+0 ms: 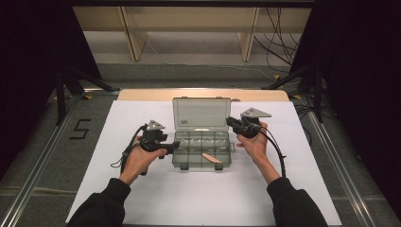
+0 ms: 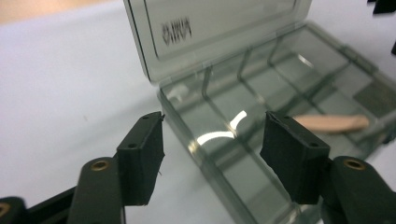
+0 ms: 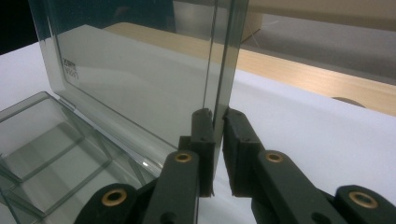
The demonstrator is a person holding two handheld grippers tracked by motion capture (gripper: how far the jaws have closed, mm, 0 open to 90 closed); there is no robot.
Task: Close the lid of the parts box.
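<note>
While right gripper pinches side edge of upright lid, left gripper hangs spread at box left wall, nothing between pads. Wooden stick lies in box front row, right of centre, long axis slanting across compartment, nearer right hand.

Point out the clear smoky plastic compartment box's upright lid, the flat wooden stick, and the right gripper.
Clear smoky plastic box's upright lid (image 1: pixel 201 113), high view, middle of the panel.
Flat wooden stick (image 1: pixel 212 158), high view, mid-length, lying in a front compartment.
Right gripper (image 3: pixel 218 122), right gripper view, between the fingertips pinching the lid's edge.
</note>
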